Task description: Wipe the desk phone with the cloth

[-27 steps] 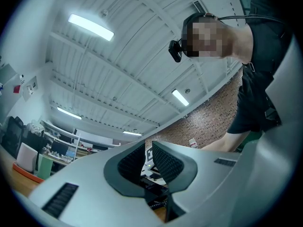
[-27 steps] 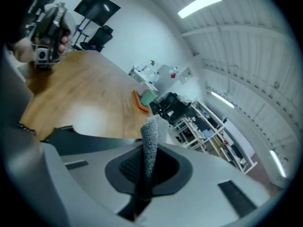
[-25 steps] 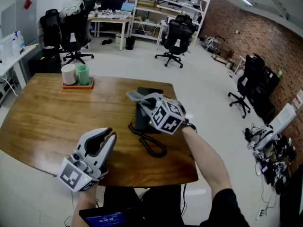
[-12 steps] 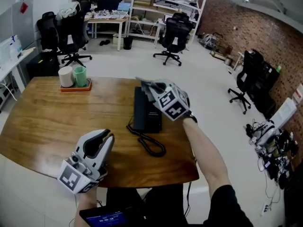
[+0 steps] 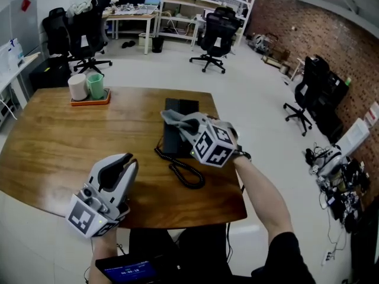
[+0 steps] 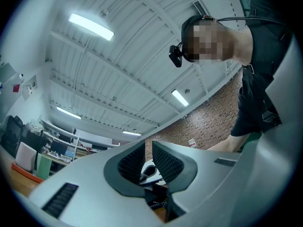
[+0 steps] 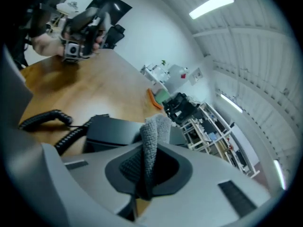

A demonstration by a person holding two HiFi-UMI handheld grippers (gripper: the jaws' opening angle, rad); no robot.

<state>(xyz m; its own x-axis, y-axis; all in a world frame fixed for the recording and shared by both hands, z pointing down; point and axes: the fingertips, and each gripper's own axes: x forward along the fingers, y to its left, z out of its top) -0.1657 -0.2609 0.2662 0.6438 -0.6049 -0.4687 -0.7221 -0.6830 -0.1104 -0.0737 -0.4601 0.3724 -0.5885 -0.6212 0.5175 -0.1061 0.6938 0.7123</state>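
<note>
Right tool, head view: right tool [image 5: 182,123] is clamped on the cloth [image 5: 170,118] and sits over the middle of the phone [image 5: 179,107], angled down at it.
Phone, head view: it lies flat on the desk [image 5: 53,141], right of centre. Its far end is bare and its near end is hidden under the tool.
Cord, head view: cord [image 5: 180,171] curls from the phone's near left corner toward the front edge.
Left tool, head view: left tool [image 5: 121,163] is near the front edge, well apart from the phone.
Tray, head view: tray [image 5: 89,101] with two cups [image 5: 86,86] is at the far left, out of the way.
Jaws, left tool view: left tool [image 6: 147,150] is closed to a thin slit with nothing held, tilted up at the ceiling [image 6: 118,56].
Use of it: likely best kept idle, or brought in to steady the phone if it slides.
Grip, right tool view: right tool [image 7: 147,167] pinches the cloth [image 7: 154,134] between its pads, and a short fold stands past the tips.
Contact, right tool view: phone [image 7: 111,129] is just under the fold. I cannot tell whether they touch.
Stroke: lower until the fold, not the hard tips, meets the phone, then draw along its length.
Pressure: keep it light so the phone does not shift on the desk.
Hazard: cord [image 7: 45,119] lies beside the near end, so strokes should stop short of snagging it.
</note>
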